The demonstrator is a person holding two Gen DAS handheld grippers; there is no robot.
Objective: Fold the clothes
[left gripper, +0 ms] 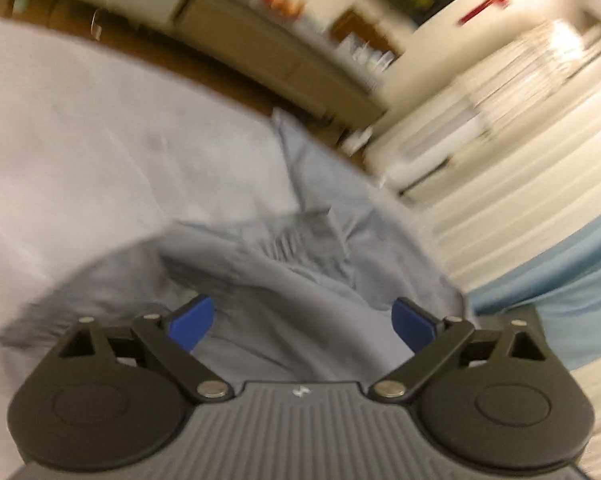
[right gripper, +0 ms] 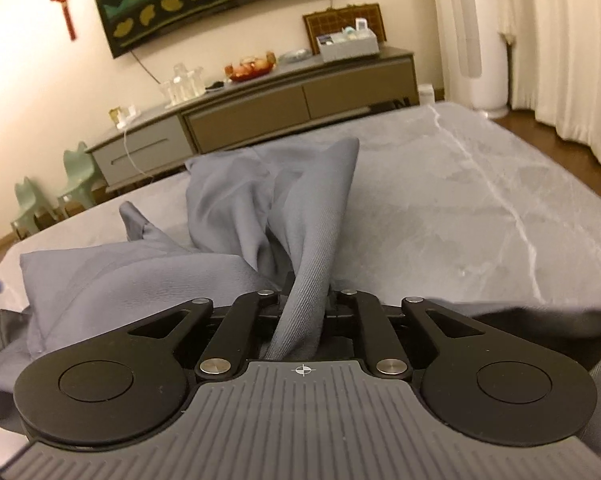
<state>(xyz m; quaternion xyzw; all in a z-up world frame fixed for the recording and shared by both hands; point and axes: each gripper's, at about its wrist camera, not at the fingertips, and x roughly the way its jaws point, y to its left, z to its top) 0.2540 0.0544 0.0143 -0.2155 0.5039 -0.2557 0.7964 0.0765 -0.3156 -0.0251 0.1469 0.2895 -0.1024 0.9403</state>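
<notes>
Left tongs (left gripper: 303, 322) wide open, empty, over the grey garment (left gripper: 300, 280) (blurred, probably trousers). Right tongs (right gripper: 306, 300) pinch a fabric fold. Mid-fold; next, regrasp an edge on the bed (right gripper: 480, 184).

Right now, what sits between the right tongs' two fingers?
A bunched fold of the grey garment runs up between the right tongs, pinched there; the right wrist view shows it.

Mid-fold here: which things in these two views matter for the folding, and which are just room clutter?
In the job:
grey garment
left gripper, open above the garment
right gripper, pinching a fold of it
grey bed surface

Just lying about:
fruit bowl
glass cups
grey organiser box
green stools
</notes>
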